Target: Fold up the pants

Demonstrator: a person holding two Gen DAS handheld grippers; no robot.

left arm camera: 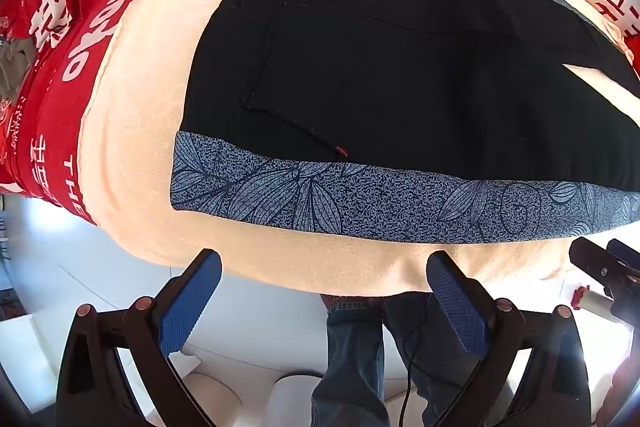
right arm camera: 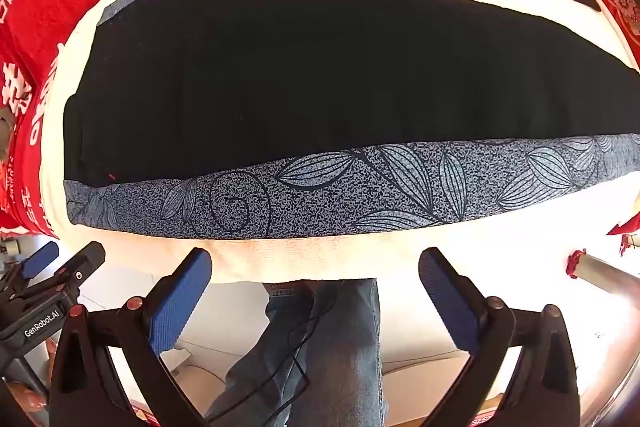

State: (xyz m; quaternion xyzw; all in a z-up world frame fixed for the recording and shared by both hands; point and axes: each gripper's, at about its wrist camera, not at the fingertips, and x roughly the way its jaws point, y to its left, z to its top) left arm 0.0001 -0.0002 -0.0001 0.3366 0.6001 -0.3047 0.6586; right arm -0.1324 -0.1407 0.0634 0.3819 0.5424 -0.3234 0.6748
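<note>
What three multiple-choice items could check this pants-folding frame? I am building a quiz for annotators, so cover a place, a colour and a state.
1. Where do the black pants lie?
A. On a cream cloth over a red cover
B. On the floor
C. On a chair

2. What colour is the leaf-print side band?
A. Yellow
B. Blue-grey
C. Green

3. How do the left gripper and right gripper stand?
A. Both clamp the pants
B. One holds the band
C. Both open, empty

Key: 1 A, cream shows around the pants, red beyond; 2 B, speckled blue-grey; 3 C, the jaws stand wide apart and short of the fabric.
</note>
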